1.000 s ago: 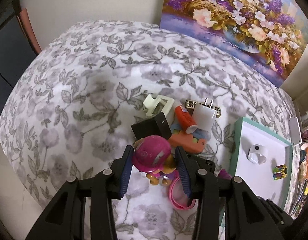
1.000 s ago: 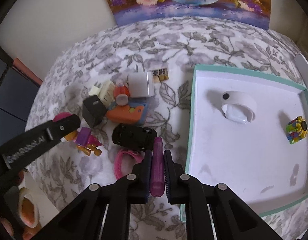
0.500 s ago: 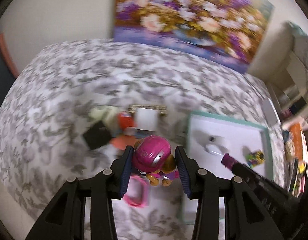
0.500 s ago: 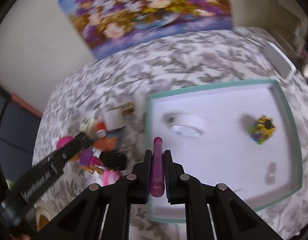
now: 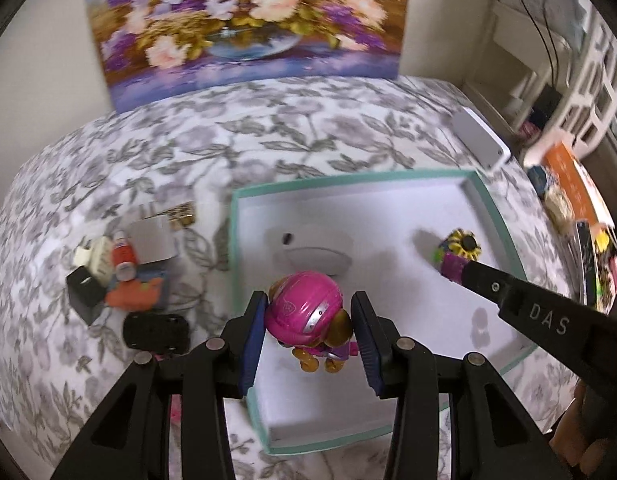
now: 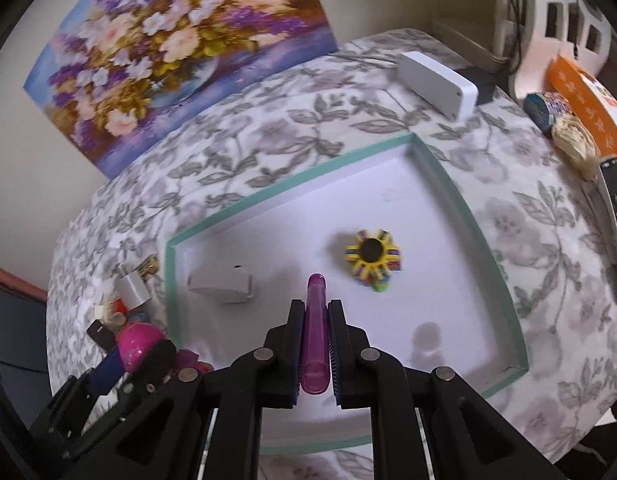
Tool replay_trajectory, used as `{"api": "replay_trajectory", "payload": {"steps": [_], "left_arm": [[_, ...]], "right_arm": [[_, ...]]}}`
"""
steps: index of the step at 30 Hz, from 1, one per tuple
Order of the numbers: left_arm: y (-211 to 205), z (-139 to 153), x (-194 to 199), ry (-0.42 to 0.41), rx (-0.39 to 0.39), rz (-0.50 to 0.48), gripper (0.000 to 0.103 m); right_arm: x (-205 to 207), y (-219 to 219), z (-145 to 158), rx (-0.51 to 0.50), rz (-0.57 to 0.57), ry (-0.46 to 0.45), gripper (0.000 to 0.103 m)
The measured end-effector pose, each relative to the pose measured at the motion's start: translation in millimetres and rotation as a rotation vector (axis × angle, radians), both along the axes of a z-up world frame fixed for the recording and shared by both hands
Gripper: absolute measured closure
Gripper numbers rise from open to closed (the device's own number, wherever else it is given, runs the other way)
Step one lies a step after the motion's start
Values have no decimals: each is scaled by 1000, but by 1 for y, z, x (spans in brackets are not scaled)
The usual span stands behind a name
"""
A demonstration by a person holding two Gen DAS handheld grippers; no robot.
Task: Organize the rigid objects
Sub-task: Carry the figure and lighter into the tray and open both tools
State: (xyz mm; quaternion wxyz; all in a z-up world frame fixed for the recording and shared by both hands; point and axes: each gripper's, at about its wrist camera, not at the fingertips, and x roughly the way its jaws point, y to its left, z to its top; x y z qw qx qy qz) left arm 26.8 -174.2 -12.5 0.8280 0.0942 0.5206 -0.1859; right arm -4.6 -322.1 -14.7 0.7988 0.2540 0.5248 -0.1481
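Note:
My left gripper (image 5: 308, 320) is shut on a pink-helmeted toy pup figure (image 5: 306, 314) and holds it above the near left part of the white tray with the teal rim (image 5: 350, 178). My right gripper (image 6: 315, 320) is shut on a purple tube (image 6: 314, 336) and holds it over the tray (image 6: 292, 180), close to the yellow gear toy (image 6: 372, 256). A white band-shaped device (image 6: 222, 286) lies in the tray's left part. The right gripper also shows in the left wrist view (image 5: 462, 272).
Left of the tray lies a pile: a black toy car (image 5: 156, 330), an orange piece (image 5: 134, 292), a black cube (image 5: 84, 294), a red-capped tube (image 5: 122, 258), a white charger (image 5: 152, 238). A white box (image 6: 436, 82) and a flower painting (image 5: 244, 28) stand behind.
Both grippers have moved right from the pile to above the tray, each carrying its object. The black car and pink ring stayed on the cloth.

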Motion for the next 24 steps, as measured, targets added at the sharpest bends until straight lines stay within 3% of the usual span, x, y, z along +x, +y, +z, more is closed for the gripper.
{"api": "replay_trajectory", "payload": {"steps": [12,19,22,24], "left_arm": [[-16,-25,0,30,39,-44,58],[-15,-26,3,33,51,-32,58],[-13,-24,4,35,45,-28,49],[-11,-21,5,30,34,-22,44]], "right_arm": [[6,7,-22,-52,30,113,89],[5,8,-19,-62,27,112,87],[6,8,-16,-63,25,103,82],[7,9,-13,-73,23,97,74]]}}
